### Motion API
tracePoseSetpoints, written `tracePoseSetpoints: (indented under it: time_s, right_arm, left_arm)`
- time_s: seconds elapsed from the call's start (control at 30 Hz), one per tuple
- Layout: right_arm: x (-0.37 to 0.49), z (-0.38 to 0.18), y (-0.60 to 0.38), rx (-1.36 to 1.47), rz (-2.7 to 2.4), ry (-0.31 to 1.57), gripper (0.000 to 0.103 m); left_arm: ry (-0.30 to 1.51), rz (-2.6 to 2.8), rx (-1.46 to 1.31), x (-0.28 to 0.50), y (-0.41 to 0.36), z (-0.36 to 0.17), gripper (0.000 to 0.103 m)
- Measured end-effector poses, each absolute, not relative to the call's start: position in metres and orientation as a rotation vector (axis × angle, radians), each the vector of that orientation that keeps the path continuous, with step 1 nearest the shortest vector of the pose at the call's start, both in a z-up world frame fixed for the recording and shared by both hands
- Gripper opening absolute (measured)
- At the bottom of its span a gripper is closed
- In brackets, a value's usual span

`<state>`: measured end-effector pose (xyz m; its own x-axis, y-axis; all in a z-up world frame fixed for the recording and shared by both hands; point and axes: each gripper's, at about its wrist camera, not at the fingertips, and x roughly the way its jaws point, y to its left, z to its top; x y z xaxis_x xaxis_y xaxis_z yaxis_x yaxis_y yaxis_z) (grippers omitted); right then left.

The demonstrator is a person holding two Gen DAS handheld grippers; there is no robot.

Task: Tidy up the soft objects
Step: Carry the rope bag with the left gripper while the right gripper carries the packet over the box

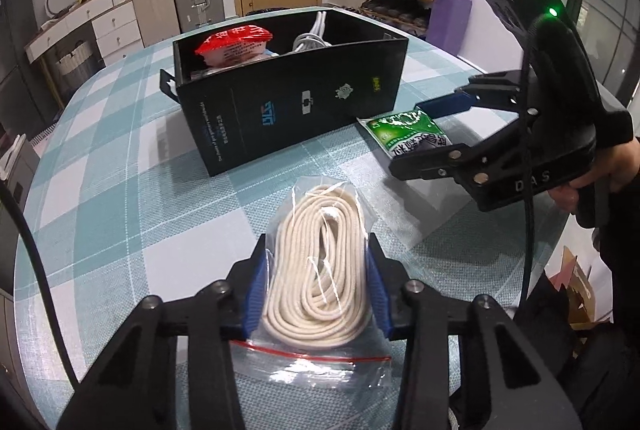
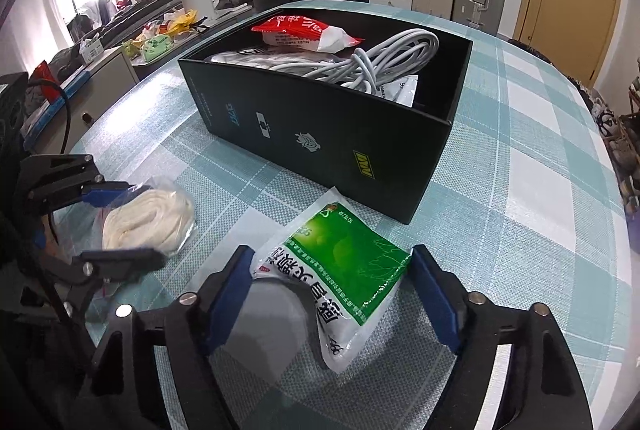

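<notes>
The left hand-held gripper (image 1: 316,294) pinches a clear zip bag of coiled cream rope (image 1: 320,270) between its blue pads, flat on the checked desk (image 1: 120,166). Only the right view shows the right hand-held gripper (image 2: 332,290) touching both edges of the crinkled green-and-white sachet (image 2: 344,266) — beyond it, the black box (image 2: 320,134) holds a grey cable (image 2: 392,58).

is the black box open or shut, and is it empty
Open and not empty: the black box has no lid on, and a red-and-white packet and a coiled white cable lie inside.
</notes>
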<state>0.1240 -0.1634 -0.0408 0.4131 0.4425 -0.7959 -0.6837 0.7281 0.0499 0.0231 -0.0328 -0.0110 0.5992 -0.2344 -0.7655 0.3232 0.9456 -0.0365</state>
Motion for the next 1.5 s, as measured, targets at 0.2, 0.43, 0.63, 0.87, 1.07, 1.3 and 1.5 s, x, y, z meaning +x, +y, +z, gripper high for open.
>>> tracePoseSetpoints:
  time_s: [0.2, 0.43, 0.63, 0.87, 1.07, 1.3, 1.5]
  right_arm:
    - [0.120, -0.040, -0.167, -0.304, 0.753, 0.895, 0.071]
    - [0.114, -0.034, -0.168, -0.305, 0.778, 0.874, 0.069]
    - [0.106, -0.023, -0.168, -0.305, 0.802, 0.841, 0.069]
    - [0.096, -0.006, -0.170, -0.302, 0.817, 0.795, 0.069]
    - [0.088, 0.015, -0.178, -0.269, 0.825, 0.734, 0.069]
    - [0.086, 0.033, -0.187, -0.231, 0.799, 0.678, 0.069]
    - [0.089, 0.041, -0.191, -0.195, 0.771, 0.641, 0.069]
  left_arm:
    - [0.860, -0.297, 0.075, 0.027, -0.025, -0.008, 0.042]
    - [0.844, -0.279, 0.036, 0.030, -0.015, -0.004, 0.042]
    - [0.825, -0.265, 0.018, 0.031, -0.010, 0.003, 0.042]
    - [0.785, -0.240, -0.013, 0.032, -0.004, 0.017, 0.042]
    - [0.749, -0.214, -0.049, 0.035, 0.004, 0.029, 0.042]
    - [0.706, -0.202, -0.065, 0.045, 0.006, 0.043, 0.042]
    - [0.672, -0.201, -0.067, 0.060, 0.004, 0.052, 0.042]
